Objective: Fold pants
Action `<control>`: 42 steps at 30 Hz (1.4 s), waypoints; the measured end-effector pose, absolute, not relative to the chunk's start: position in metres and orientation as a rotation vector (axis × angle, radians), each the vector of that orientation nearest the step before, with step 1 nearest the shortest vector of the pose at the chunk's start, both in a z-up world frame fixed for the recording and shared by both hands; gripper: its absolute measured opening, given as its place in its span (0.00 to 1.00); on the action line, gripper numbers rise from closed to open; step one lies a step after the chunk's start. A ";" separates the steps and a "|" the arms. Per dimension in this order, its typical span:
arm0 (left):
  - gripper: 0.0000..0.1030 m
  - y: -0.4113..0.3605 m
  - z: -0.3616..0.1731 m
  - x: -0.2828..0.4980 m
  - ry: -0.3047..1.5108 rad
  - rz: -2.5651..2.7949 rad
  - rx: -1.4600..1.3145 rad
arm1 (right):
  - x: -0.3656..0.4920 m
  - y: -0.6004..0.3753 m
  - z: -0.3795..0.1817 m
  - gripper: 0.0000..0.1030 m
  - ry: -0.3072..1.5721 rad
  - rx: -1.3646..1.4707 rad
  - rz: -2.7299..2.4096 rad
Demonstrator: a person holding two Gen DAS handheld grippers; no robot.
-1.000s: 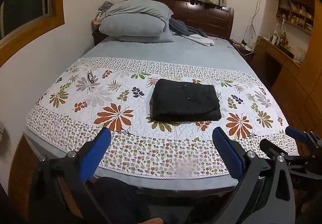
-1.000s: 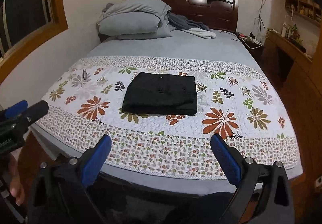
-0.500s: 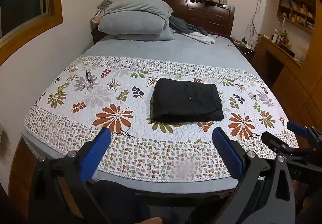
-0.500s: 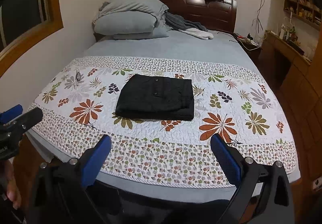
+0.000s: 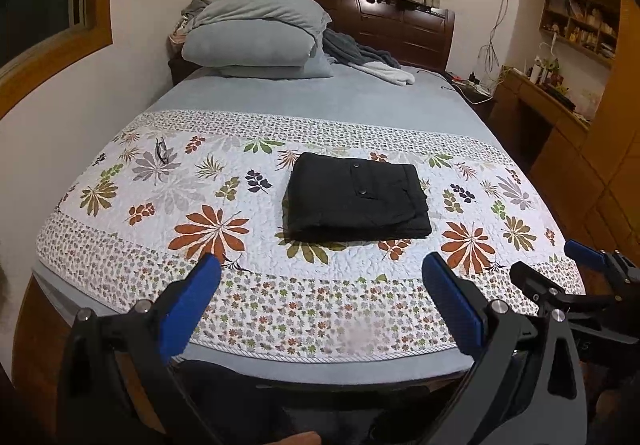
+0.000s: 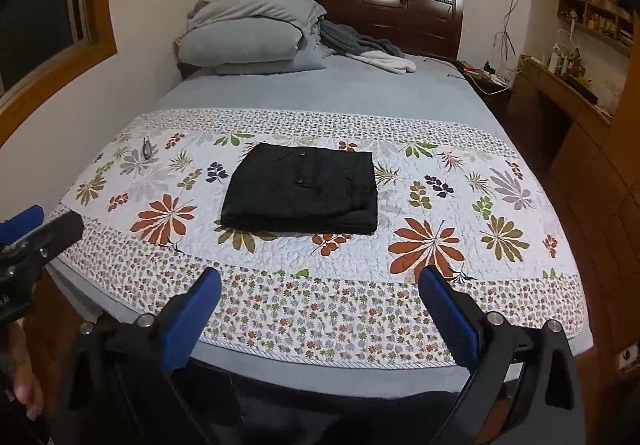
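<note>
Black pants [image 5: 356, 197] [image 6: 304, 191] lie folded in a neat rectangle on the floral quilt [image 5: 208, 181] [image 6: 440, 205], two dark buttons showing on top. My left gripper [image 5: 322, 277] hangs open at the foot of the bed, well short of the pants, nothing between its blue pads. My right gripper [image 6: 320, 291] is open too, also back from the bed's near edge and empty. The right gripper's tips [image 5: 560, 269] show at the right edge of the left wrist view, and the left gripper's tips [image 6: 36, 225] at the left edge of the right wrist view.
Grey pillows [image 5: 256, 41] and a crumpled grey and white blanket [image 5: 368, 61] sit by the dark headboard. Eyeglasses [image 5: 161, 151] lie on the quilt's far left. A wall runs along the left; a wooden desk and shelves [image 5: 560, 93] stand on the right.
Both grippers have drawn back and up a little from the bed, so the folded pants look slightly farther away. The pants have not moved, and both grippers stay open.
</note>
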State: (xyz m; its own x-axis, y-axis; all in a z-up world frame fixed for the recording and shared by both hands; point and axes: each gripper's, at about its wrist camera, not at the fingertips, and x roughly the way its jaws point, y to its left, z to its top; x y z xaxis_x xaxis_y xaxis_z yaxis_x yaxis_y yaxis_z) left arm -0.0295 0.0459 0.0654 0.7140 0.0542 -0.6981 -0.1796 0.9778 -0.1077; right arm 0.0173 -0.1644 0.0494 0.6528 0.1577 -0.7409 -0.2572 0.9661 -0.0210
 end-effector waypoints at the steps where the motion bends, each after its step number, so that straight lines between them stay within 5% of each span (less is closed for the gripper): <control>1: 0.97 0.046 0.065 -0.029 0.765 0.133 -0.172 | 0.017 -0.165 0.050 0.97 0.822 -0.134 0.233; 42: 0.97 0.042 0.067 -0.037 0.745 0.120 -0.160 | 0.008 -0.164 0.050 0.97 0.802 -0.139 0.267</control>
State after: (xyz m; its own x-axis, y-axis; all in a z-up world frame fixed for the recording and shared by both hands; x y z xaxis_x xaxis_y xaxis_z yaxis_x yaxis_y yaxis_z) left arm -0.0367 0.0419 0.0672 0.7293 0.0516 -0.6822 -0.1652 0.9809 -0.1023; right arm 0.0083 -0.1640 0.0496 0.6641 0.1833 -0.7248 -0.2877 0.9575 -0.0215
